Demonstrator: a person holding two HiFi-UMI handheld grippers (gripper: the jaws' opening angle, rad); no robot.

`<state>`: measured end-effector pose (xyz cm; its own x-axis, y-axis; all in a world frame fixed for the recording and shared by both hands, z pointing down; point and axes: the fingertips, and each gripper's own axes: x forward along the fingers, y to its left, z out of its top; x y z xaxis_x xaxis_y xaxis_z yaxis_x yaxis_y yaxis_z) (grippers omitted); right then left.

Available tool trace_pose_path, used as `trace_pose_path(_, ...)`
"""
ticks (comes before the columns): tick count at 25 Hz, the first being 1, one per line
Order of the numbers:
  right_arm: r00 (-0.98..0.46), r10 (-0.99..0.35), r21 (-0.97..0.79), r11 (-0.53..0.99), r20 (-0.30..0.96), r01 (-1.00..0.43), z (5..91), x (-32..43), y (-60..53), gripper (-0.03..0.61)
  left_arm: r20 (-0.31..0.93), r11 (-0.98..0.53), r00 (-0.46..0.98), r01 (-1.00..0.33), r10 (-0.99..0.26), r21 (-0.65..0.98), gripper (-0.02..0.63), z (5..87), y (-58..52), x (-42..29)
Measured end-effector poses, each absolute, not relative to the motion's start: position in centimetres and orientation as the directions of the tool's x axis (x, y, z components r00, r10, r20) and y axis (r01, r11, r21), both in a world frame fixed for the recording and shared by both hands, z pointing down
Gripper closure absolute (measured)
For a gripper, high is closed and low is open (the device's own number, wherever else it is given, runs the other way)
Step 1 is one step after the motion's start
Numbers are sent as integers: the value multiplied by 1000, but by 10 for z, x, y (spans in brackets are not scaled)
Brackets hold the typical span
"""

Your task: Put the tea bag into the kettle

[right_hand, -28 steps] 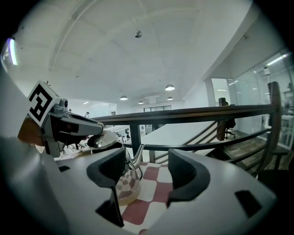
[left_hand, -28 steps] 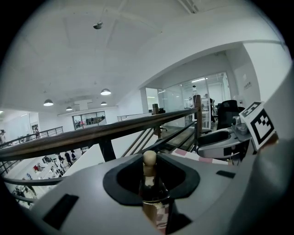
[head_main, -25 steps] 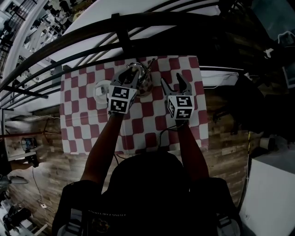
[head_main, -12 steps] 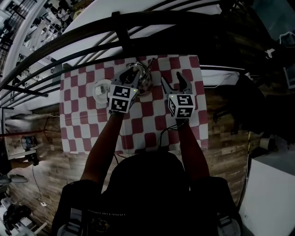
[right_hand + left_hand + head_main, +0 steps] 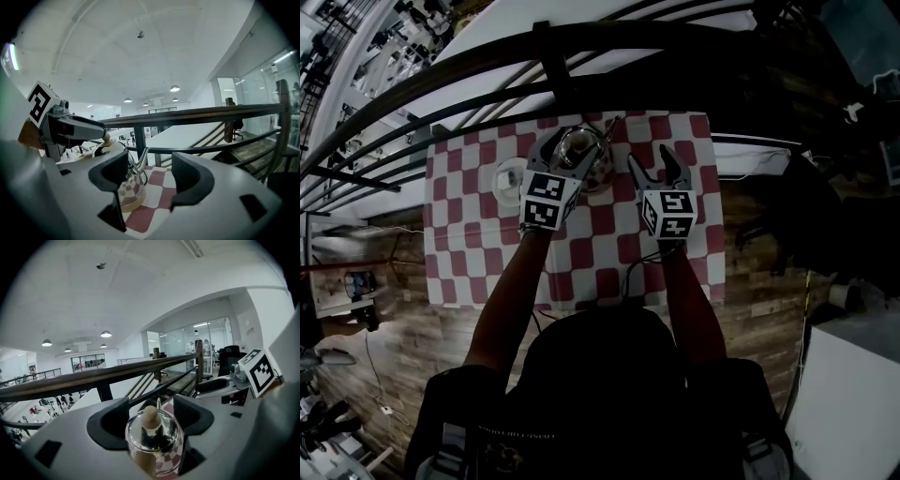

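The checkered table (image 5: 609, 267) carries the shiny kettle (image 5: 583, 155) near its far edge, its knobbed lid (image 5: 152, 433) on; the left gripper (image 5: 151, 414) spreads its jaws either side of the kettle. The right gripper (image 5: 149, 176) hangs agape just beside it, holding nothing.

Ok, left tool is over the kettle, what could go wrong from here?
1. The left tool has its jaws apart round the small rounded knob of the kettle; closing off-centre may slip off it or shove the kettle.
2. The lid is on, and neither the left nor the right tool holds a tea bag, so nothing can go in yet.
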<state>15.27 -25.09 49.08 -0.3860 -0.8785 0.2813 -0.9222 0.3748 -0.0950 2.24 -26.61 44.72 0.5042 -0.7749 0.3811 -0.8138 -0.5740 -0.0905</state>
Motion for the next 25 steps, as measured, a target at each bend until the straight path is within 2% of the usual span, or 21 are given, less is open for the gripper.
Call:
trace_pose_path(22,-428,-865,-65,427,261,-902,474,120,-239,282,350,-476,419,-875,-838,-93,338,434,-246,-33)
trace_pose_path(24,-435,-863,-60,435,257,-899,471,115,-237,282,347,-456,395,-883,-850,-111,387,432,-241,-43)
trace_pose_path(25,-440,-861,-58,441,256,-896,470,112,-236,282,346,-446,381,-886,-857,-129,487,431,-237,-49)
